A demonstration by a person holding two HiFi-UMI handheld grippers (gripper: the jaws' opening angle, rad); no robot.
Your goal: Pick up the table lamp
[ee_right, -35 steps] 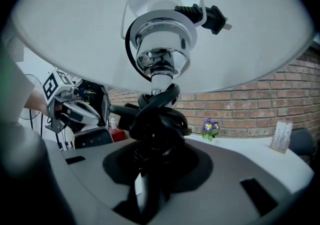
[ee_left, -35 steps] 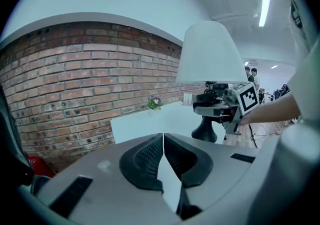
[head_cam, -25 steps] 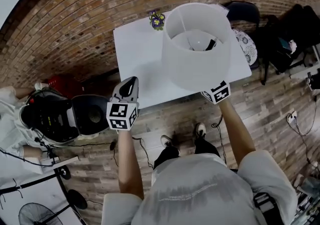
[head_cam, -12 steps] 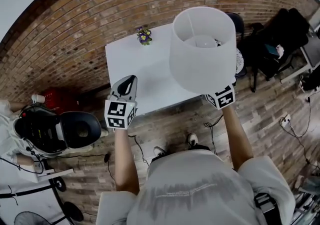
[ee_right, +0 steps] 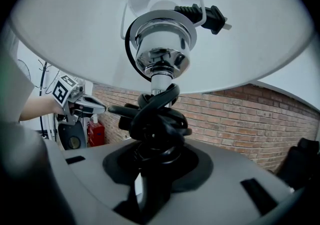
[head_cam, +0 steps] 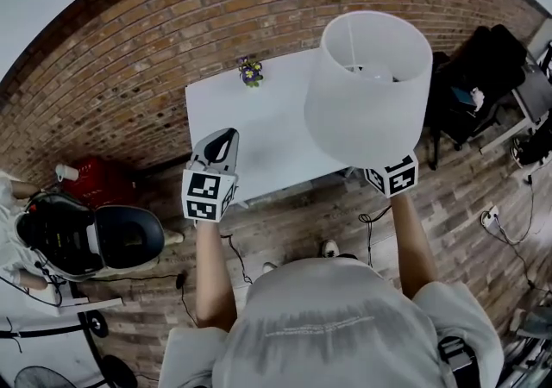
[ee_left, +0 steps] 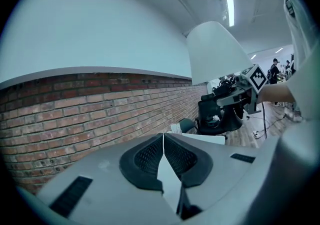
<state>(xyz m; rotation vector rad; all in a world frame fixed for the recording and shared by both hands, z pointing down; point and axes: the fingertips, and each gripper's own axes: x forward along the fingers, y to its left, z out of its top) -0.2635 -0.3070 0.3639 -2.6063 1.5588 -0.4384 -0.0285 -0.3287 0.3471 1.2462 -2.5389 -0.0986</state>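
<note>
While the right gripper (ee_right: 152, 166) is clamped on the thin stem of the table lamp (head_cam: 366, 110), just under its coiled black cord (ee_right: 155, 114), the lamp is up in the air over the right side of the white table (head_cam: 241, 119). The wide shade looks light but easily dented and top-heavy, so the stiff stem seems the safest hold. The left gripper (ee_left: 163, 156), jaws together on nothing, hovers at the table's near left edge.

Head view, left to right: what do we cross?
Black rounded device on the floor → left gripper, jaws shut → small pot of purple flowers → white drum-shade table lamp → black bags at the far right.
</note>
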